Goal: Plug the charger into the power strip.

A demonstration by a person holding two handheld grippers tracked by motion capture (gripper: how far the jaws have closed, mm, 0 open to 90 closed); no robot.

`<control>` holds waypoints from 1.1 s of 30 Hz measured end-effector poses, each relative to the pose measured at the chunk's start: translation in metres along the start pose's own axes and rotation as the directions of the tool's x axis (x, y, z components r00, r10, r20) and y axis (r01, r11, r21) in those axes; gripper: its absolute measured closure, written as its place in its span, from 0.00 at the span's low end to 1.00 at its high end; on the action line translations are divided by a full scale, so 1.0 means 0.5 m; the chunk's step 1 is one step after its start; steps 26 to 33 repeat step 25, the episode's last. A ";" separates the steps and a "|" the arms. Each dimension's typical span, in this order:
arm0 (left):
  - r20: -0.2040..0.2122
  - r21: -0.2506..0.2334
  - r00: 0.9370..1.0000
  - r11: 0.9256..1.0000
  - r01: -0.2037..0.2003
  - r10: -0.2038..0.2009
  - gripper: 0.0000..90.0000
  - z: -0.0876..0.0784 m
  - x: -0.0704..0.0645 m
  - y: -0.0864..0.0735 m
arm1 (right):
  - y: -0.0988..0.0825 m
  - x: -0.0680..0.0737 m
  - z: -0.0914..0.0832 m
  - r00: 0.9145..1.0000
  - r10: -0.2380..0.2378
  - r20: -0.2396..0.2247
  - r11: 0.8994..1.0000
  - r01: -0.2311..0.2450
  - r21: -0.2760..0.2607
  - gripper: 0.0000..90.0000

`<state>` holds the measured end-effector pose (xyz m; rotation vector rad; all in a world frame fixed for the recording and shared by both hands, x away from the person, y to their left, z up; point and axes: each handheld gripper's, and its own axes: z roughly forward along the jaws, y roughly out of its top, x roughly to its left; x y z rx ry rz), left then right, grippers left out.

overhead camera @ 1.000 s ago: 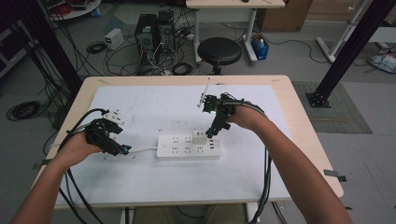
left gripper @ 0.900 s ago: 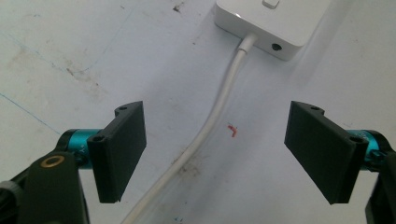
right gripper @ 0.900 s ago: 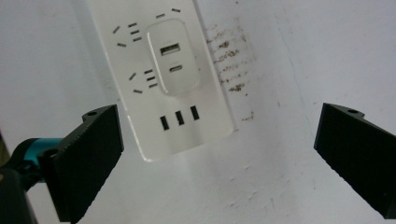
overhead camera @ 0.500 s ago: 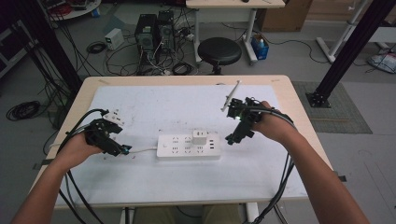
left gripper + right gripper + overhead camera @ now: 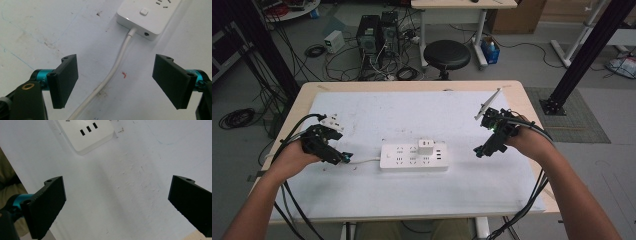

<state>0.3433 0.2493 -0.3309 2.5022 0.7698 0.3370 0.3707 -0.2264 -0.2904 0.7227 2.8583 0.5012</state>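
White sheeting covers my wooden table, so the pale hardware stands out poorly. At left, my left gripper sits jaws apart astride the thin white power cord, probably to steady it. Mid-table lies the long white plastic power strip, a small white cube adapter plugged in. My right gripper hovers well right, jaws wide, empty.

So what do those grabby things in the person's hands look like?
Each black two-jaw gripper, left and right, has flat rectangular black fingers on shiny teal fittings. Black cables trail from both. The right one carries a grey three-cornered plate. The forearms are bare, no sleeves.
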 end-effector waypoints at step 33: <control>-0.043 -0.042 0.997 0.997 0.061 -0.062 0.23 -0.006 -0.003 -0.012 | -0.065 0.009 0.028 0.996 0.084 -0.007 0.995 -0.085 -0.061 0.01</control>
